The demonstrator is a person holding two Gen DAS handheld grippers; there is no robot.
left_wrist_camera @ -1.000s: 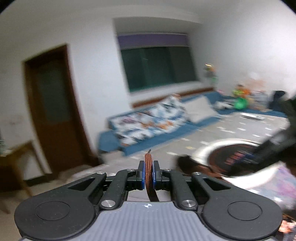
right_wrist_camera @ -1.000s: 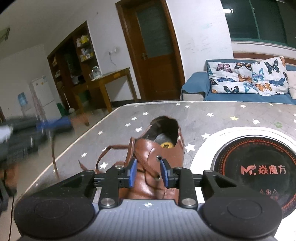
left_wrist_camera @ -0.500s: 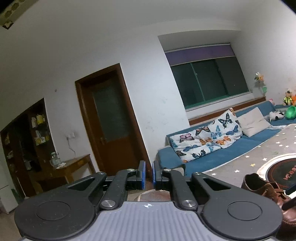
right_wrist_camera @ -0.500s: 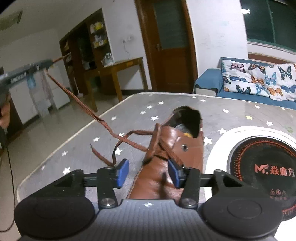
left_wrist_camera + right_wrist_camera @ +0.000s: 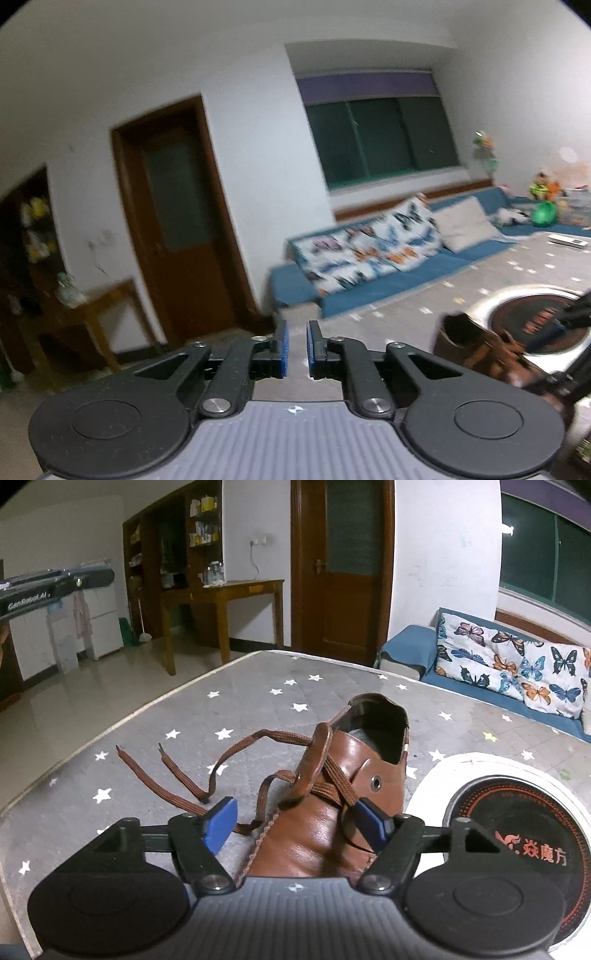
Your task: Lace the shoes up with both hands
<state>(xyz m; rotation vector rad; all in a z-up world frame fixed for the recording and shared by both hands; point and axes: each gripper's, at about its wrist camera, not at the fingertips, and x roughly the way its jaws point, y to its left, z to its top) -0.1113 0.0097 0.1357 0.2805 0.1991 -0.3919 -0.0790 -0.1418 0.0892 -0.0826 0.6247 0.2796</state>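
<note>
A brown leather shoe (image 5: pixel 351 775) stands on the star-patterned table (image 5: pixel 258 686) with its opening facing away from me. Its brown lace (image 5: pixel 177 794) crosses the tongue, and both loose ends lie on the cloth to the left. My right gripper (image 5: pixel 295 821) is open wide, with its blue pads (image 5: pixel 221 823) on either side of the shoe's front. My left gripper (image 5: pixel 296 349) is raised off to the left and aimed at the room, with a narrow gap and nothing between its pads. It shows at the upper left of the right wrist view (image 5: pixel 55 587). The blurred shoe (image 5: pixel 476 354) appears at the right of the left wrist view.
A round black cooker plate (image 5: pixel 517 830) with a white ring sits in the table right of the shoe. The table's left edge (image 5: pixel 110 723) runs close to the lace ends. A blue sofa with a butterfly cushion (image 5: pixel 517 664) and a wooden side table (image 5: pixel 229 590) stand beyond.
The left gripper held the lace taut and lifted it up to the left, then let go; both lace ends now lie on the table. The right gripper has opened wider around the shoe.
</note>
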